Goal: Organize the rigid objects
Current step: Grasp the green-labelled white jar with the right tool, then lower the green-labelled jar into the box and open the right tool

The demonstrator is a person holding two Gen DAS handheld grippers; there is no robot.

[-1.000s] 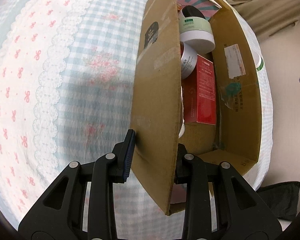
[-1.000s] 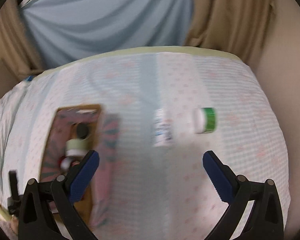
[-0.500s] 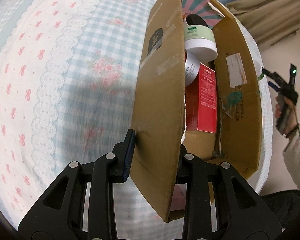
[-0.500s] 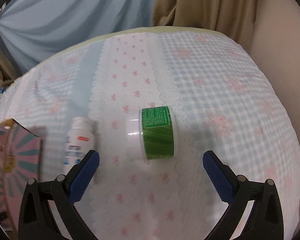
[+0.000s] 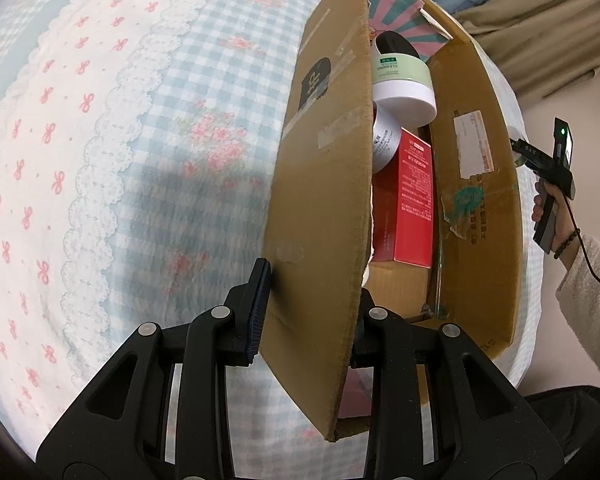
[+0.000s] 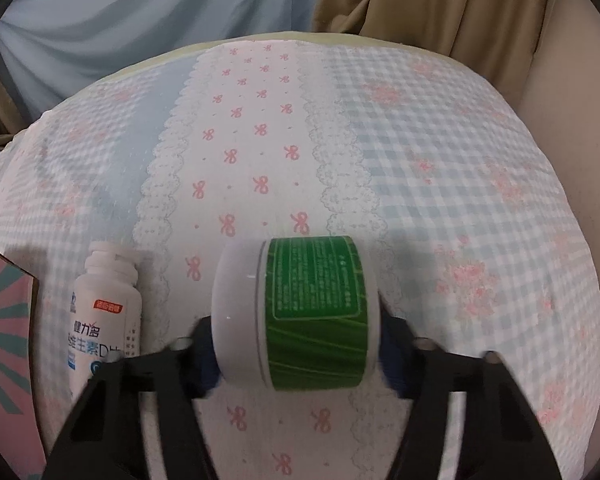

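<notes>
Left gripper (image 5: 310,312): fingers closed on the upright side flap of a cardboard box (image 5: 476,208), one finger (image 5: 256,312) against the flap's outer face, the other hidden behind it.

Cardboard box: stood on a bed with a blue-check and pink-bow bedspread (image 5: 100,160). Contents: red carton (image 5: 414,204), a pale green jar with white lid (image 5: 404,84), and a silver-white tub (image 5: 384,144) partly hidden by the flap.

Right gripper (image 6: 296,350): fingers closed around a green-labelled jar (image 6: 312,316) with a white lid, which lay on its side; contact blurred, so whether the grip was firm could not be told.

White pill bottle (image 6: 104,312): lay on the bedspread just to the left of the green-labelled jar, apart from it.

Striped pink-and-teal flap (image 6: 0,320): at the far left edge of the right wrist view.
</notes>
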